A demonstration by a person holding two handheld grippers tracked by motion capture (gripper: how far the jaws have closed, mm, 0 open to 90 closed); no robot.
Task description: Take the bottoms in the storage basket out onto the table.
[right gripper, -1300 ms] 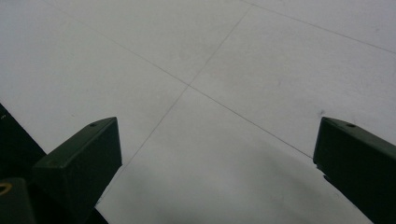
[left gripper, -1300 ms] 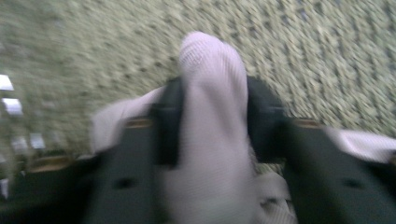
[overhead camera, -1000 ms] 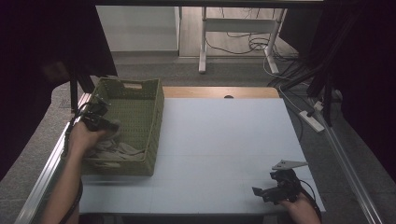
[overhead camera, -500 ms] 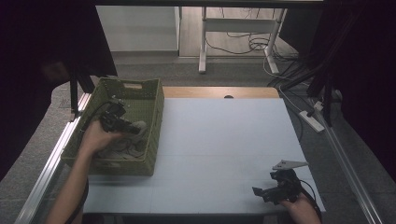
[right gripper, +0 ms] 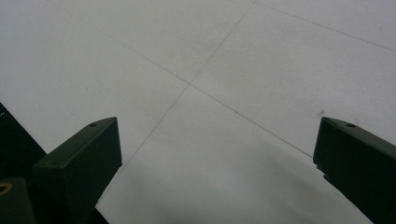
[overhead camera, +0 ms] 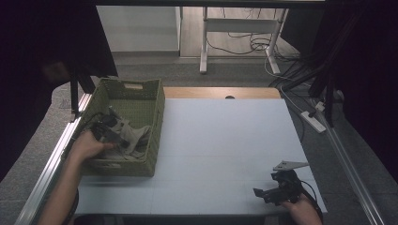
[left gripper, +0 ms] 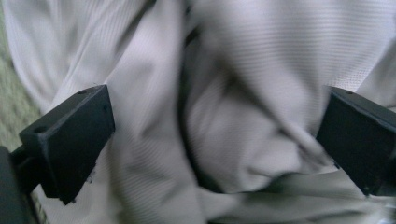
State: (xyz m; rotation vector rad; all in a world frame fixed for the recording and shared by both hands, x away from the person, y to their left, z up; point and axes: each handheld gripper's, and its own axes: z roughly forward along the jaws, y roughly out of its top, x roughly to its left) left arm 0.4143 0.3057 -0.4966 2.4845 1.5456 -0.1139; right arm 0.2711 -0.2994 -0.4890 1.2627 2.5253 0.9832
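Reaching into the green woven basket [overhead camera: 157,117] at the left edge of the table [overhead camera: 225,140], the left hand-held gripper [overhead camera: 110,131] was positioned over a crumpled beige cloth [overhead camera: 136,138] lying inside. In the left gripper view its jaws were spread wide, with the cloth [left gripper: 210,107] between them but not clamped. The right hand-held gripper [overhead camera: 277,190] rested near the table's front right corner, jaws spread over the bare white surface [right gripper: 210,70].
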